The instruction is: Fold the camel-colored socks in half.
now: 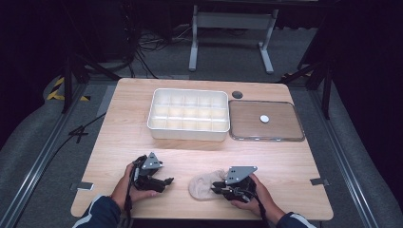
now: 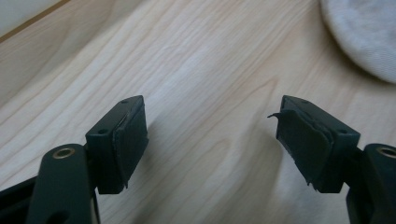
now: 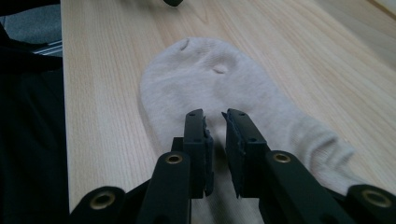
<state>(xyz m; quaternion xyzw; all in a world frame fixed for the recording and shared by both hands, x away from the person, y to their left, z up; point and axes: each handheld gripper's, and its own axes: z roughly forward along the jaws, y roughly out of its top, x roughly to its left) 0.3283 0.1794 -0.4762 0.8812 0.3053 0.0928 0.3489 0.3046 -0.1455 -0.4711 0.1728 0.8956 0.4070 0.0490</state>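
Here, the cream, soft, crumpled fabric sock (image 3: 219, 93) lies flat near the table's front edge, its cuff end cut off behind your right gripper (image 3: 215, 122), whose jaws stand nearly together above it, a narrow gap between them. Your left gripper (image 2: 210, 135) is wide open, holding nothing.

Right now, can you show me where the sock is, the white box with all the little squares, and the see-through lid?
sock (image 3: 210, 88), right gripper view, on its rounded toe end.
white box (image 1: 187, 133), high view, on its front wall.
see-through lid (image 1: 247, 118), high view, on its bare left part.
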